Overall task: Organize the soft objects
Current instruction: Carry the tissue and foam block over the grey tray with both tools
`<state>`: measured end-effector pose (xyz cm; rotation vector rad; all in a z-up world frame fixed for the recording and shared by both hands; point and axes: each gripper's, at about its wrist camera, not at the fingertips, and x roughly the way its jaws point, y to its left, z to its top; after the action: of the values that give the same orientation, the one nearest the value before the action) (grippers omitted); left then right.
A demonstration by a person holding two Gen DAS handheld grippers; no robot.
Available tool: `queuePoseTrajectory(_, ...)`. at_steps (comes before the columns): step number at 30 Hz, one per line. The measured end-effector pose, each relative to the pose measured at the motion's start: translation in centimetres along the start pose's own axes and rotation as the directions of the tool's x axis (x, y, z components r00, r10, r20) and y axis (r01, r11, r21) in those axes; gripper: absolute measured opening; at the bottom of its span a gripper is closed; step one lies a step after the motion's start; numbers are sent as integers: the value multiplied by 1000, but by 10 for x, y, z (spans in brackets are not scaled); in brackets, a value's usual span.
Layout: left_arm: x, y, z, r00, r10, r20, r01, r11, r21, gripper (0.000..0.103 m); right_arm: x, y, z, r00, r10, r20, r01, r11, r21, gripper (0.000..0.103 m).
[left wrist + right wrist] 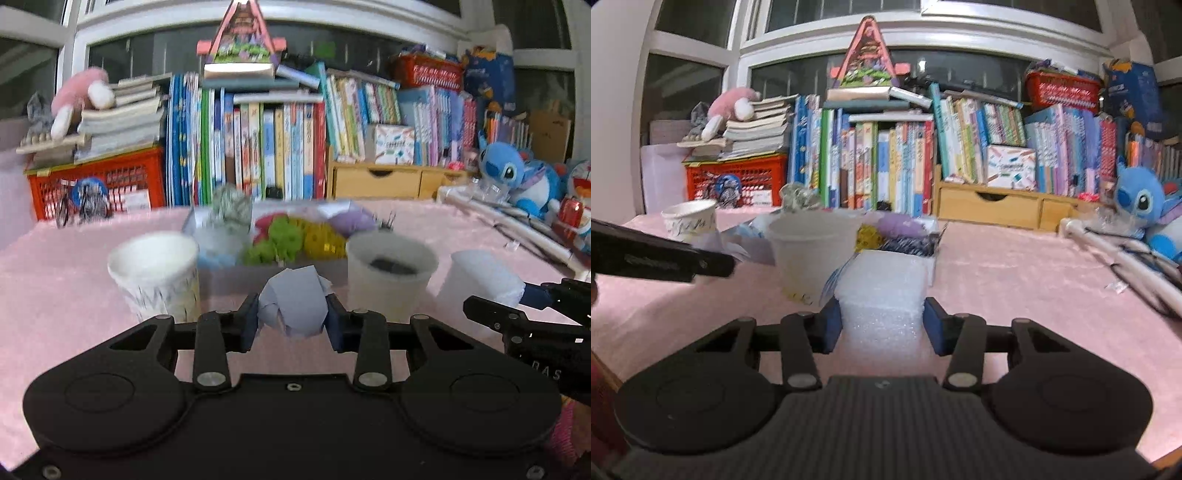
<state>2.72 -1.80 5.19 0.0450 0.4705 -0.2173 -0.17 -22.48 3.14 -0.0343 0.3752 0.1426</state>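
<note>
Sorting step, mid-transfer. The left gripper [291, 319] was closed on a crumpled wad of pale paper [293, 306], its blue pads pressing the wad from both sides and holding it clear of the pink tablecloth [55, 280]. The right gripper [882, 325] was clamped on a white foam block [882, 295], which appeared to rest on the cloth; in the left wrist view this block [480, 275] showed at the right, just beside the middle paper cup [391, 269]. A second paper cup [155, 273], printed on its side, stood to the left, and a shallow box of coloured soft pieces [291, 236] lay behind the two cups. The step in hand was judged to be the carrying of the wad to a container. The next move probably called for a lift over a cup rim and a release above the mouth; which cup was intended could not be told. Open cloth lay to the front and the right, whereas the cup rims and the box wall stood close ahead, and the right gripper's arm crowded the right side.
</note>
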Motion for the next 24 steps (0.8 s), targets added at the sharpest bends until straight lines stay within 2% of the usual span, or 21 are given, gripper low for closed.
queuePoseTrajectory(5,-7,4,24,999,-1,42,1,1000,19,35,-8,-7,19,999,-34,38,34,999,-1,51)
queuePoseTrajectory(14,2,13,51,999,17,49,-17,1000,1,35,-5,-12,47,995,-62,79,62,998,5,51)
queuePoseTrajectory(24,11,15,70,999,12,47,-12,1000,-18,35,6,-14,68,996,-27,80,22,998,56,51)
